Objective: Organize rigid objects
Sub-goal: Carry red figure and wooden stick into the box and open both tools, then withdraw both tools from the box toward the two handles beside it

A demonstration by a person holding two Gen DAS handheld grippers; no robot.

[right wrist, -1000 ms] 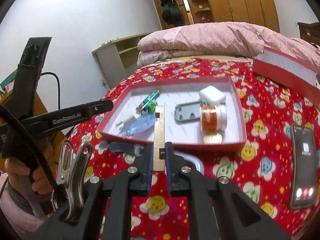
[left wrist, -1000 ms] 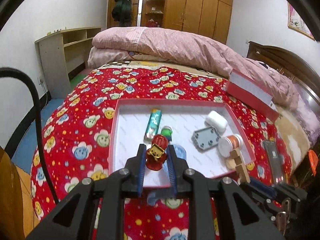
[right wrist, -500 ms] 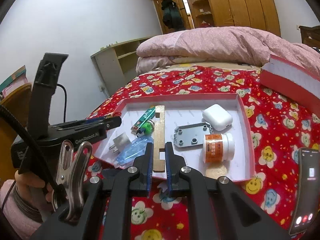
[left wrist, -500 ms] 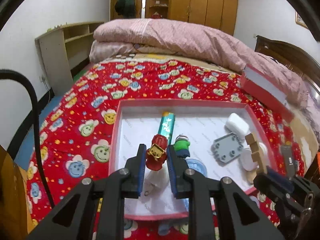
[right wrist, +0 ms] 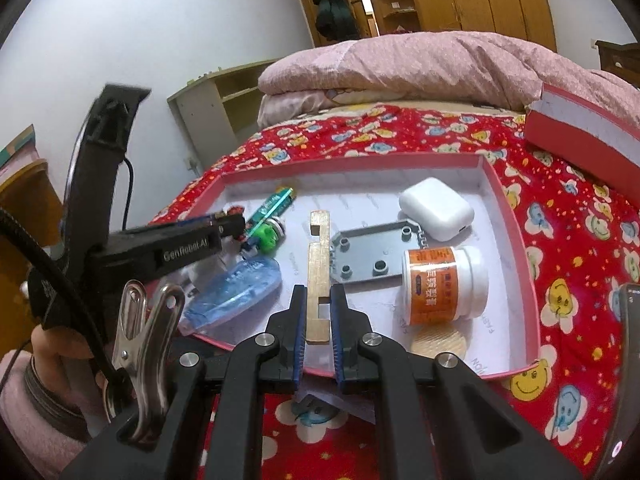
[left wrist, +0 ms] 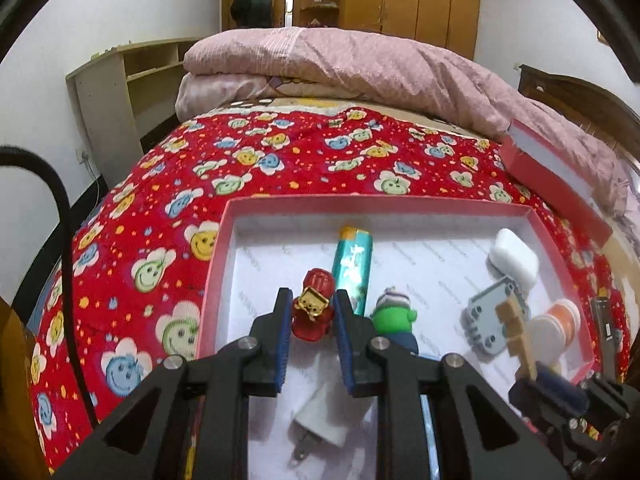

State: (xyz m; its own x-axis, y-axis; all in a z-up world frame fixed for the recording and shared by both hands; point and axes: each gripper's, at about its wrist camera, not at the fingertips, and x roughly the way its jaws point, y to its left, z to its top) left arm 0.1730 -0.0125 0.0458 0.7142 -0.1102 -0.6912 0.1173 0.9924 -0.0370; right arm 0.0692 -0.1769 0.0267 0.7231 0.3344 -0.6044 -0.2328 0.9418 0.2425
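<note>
Jar (right wrist: 446,282) in tray (right wrist: 516,240), right side

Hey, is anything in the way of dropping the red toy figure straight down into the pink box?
Partly. The left gripper holds the red figure over the pink box; the white charger plug lies just beneath the jaws, the teal tube and green figure close alongside.

Red-gold toy figure (left wrist: 314,312) and notched wooden strip (right wrist: 319,276), both above the pink-rimmed tray (right wrist: 516,240).

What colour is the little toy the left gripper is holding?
The toy figure is shiny red with a gold face, clearest in the left wrist view.
</note>
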